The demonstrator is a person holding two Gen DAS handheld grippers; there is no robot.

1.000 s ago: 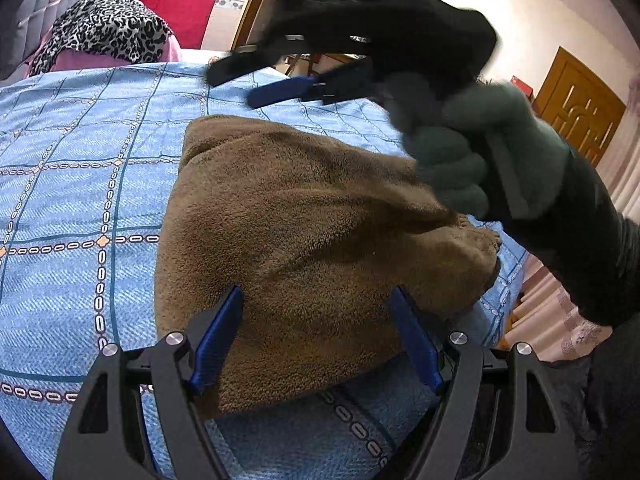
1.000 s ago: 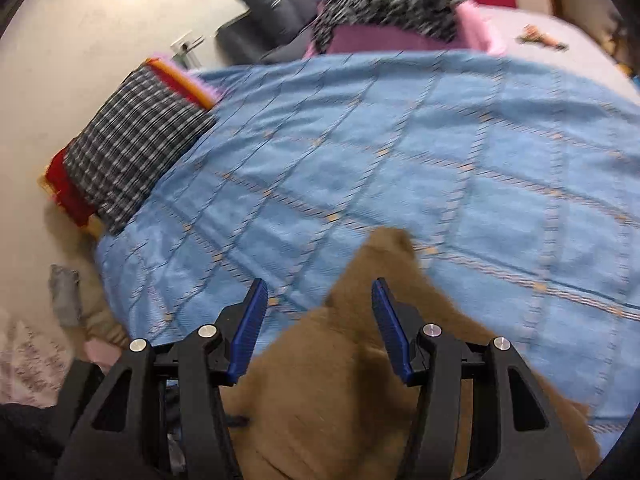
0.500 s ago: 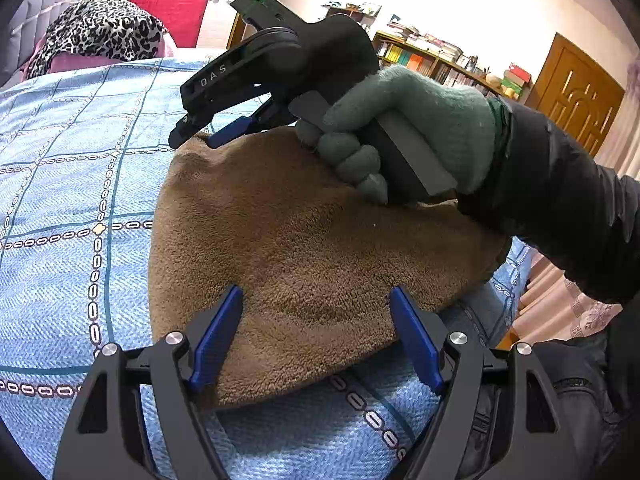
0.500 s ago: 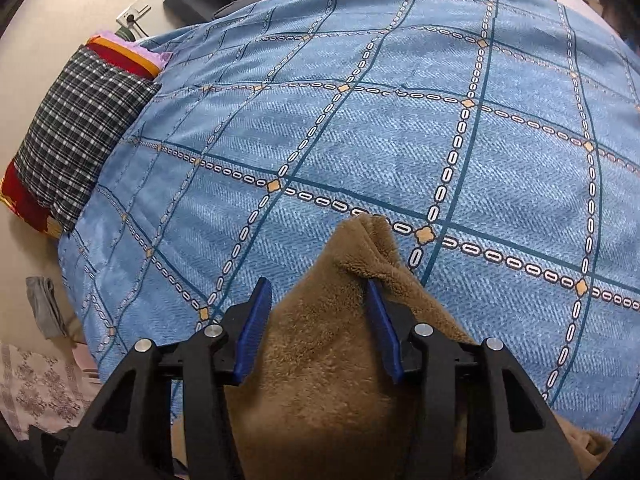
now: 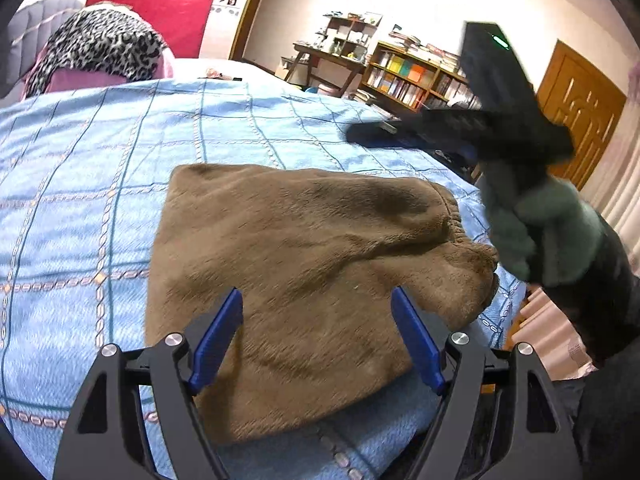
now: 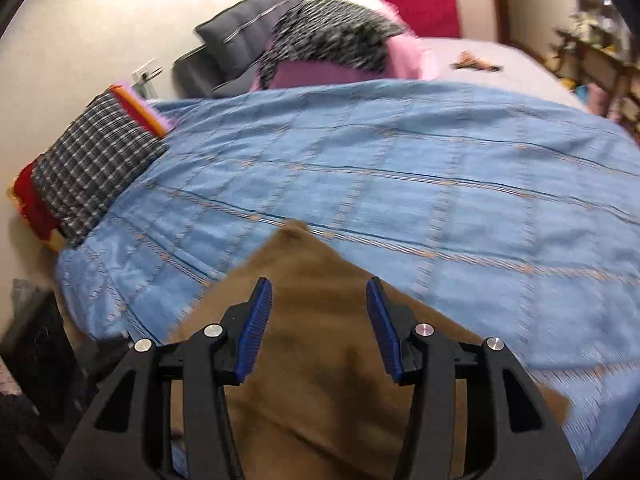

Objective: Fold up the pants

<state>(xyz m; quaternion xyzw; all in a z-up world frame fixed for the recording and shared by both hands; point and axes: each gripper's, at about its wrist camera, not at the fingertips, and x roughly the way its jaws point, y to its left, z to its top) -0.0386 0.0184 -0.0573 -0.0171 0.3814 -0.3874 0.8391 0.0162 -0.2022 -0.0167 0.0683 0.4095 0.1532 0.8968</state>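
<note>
The brown fleece pants (image 5: 304, 276) lie folded in a compact bundle on the blue checked bedspread (image 5: 80, 208), with the elastic waistband at the right. My left gripper (image 5: 316, 340) is open and empty, low over the bundle's near edge. My right gripper (image 6: 316, 328) is open and empty, raised above the pants (image 6: 320, 380), whose far corner points away. In the left wrist view the right gripper (image 5: 360, 134) hovers blurred above the bundle's right side, held by a green-gloved hand (image 5: 536, 232).
A leopard-print pillow (image 5: 100, 48) and a grey cushion (image 6: 240, 40) lie at the bed's head. A plaid pillow (image 6: 88, 168) sits at the bed's left edge. A bookshelf (image 5: 404, 76) and wooden door (image 5: 580, 112) stand beyond the bed's right edge.
My right gripper let go of the pants' far corner, opened wider and lifted away to the right. The bundle now lies flat. My left gripper stayed in place.
</note>
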